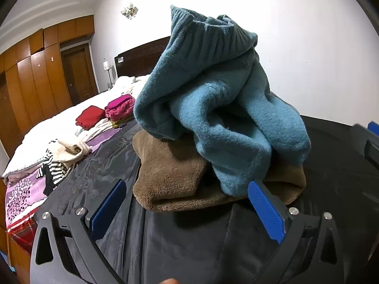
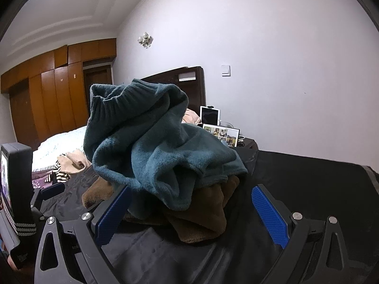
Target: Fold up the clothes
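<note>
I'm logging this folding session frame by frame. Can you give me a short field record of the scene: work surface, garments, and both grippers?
surface: black sheet spread over the bed
top garment: teal sweater, crumpled, unfolded
beneath it: brown fleece garment
left gripper: open, holding nothing
right gripper: open, holding nothing
background: folded clothes stack and red garment farther up the bed

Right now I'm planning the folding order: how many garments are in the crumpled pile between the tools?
2: a teal knit sweater heaped on top, and a brown fleece garment beneath it on the dark sheet. More could be hidden underneath.
</note>
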Demonstrator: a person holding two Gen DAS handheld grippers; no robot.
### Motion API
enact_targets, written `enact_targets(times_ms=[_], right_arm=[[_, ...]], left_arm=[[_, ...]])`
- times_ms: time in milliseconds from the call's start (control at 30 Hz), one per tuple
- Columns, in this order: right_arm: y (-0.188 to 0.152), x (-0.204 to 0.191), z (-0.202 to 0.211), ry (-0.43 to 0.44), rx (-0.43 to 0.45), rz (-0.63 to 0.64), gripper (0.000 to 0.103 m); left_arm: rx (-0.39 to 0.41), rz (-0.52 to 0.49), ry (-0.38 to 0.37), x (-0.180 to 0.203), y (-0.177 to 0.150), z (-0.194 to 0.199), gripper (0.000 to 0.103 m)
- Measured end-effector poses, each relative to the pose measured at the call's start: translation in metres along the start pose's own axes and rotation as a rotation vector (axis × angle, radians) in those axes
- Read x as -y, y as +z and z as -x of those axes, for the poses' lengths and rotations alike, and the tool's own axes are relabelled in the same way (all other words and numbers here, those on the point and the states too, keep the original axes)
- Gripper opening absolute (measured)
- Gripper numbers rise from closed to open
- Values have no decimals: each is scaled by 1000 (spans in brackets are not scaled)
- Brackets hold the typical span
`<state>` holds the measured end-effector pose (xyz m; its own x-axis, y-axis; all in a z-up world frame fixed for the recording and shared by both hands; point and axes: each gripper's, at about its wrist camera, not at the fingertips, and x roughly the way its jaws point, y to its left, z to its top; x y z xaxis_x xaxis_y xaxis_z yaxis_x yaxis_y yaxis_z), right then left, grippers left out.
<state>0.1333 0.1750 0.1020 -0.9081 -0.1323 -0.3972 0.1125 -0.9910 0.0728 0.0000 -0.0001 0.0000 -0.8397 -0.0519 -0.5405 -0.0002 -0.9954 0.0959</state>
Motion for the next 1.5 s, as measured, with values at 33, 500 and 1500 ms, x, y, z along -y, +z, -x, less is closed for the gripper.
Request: enact_targets(times_ms=[33, 500, 1500], right_arm=[[0, 0, 0, -2, 2, 0, 103], [27, -14, -10, 28, 55, 73, 103], [24, 25, -6, 161, 160, -29, 103]], left_arm=[[1, 0, 2, -1, 0, 0, 103], [8, 4, 31, -10, 0, -1, 103], [-5, -12, 85, 3, 3, -10, 103]])
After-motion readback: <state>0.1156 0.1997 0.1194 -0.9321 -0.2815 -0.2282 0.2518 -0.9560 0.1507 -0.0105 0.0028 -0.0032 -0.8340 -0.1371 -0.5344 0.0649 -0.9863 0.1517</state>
